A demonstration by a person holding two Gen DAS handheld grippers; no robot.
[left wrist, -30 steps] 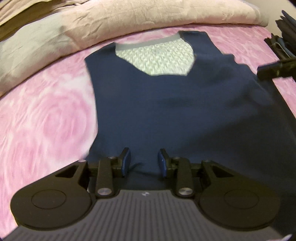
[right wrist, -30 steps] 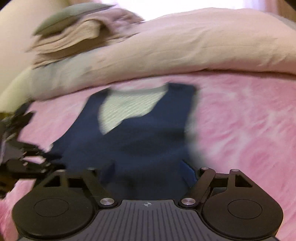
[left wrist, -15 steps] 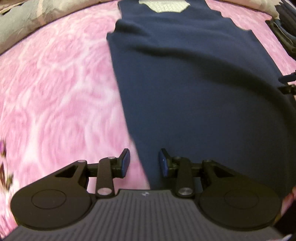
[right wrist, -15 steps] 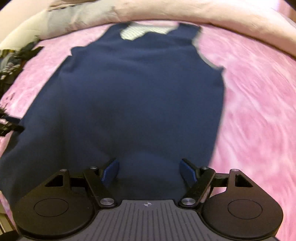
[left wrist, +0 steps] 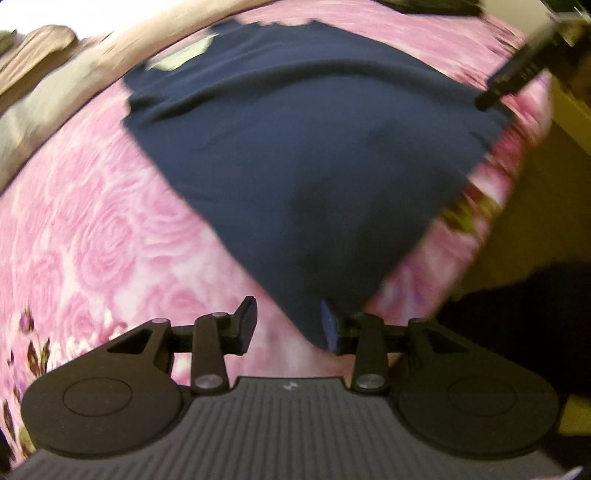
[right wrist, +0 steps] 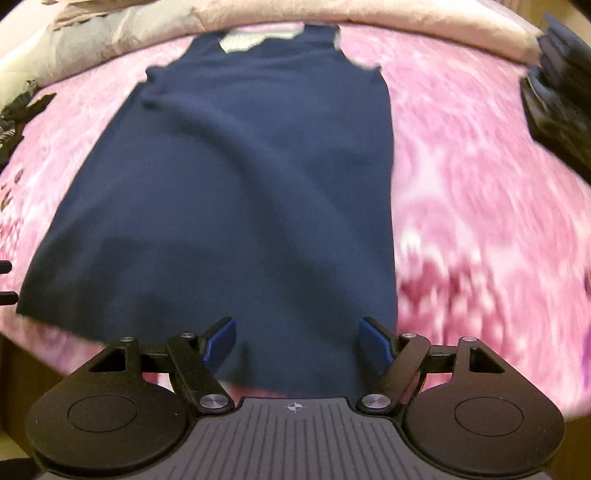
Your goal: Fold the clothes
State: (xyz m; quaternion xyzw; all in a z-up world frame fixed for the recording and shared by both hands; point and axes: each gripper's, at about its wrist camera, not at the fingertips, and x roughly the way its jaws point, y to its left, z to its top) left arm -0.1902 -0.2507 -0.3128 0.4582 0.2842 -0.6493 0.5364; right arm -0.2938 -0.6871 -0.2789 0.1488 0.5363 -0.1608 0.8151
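A navy sleeveless garment [left wrist: 295, 147] with a pale patterned inner neck panel [right wrist: 255, 38] lies flat on the pink rose-patterned bedspread [left wrist: 92, 229], hem toward me. My left gripper [left wrist: 288, 326] is open at the hem's left corner; the corner lies between its fingers. My right gripper [right wrist: 295, 341] is open wide over the hem's right part [right wrist: 295, 258], with cloth between the blue pads [right wrist: 371, 339]. The right gripper also shows as a dark blurred shape in the left wrist view [left wrist: 517, 77].
Beige pillows and folded bedding [right wrist: 406, 22] line the far side of the bed. Dark folded clothes [right wrist: 554, 96] lie at the right. The bed's near edge drops to a yellowish floor [left wrist: 535, 221]. Small dark items [right wrist: 14, 114] lie at the far left.
Both grippers pulled back from the garment's upper body to its hem. The left one swung to the hem's left corner near the bed edge. Both jaws stay open.
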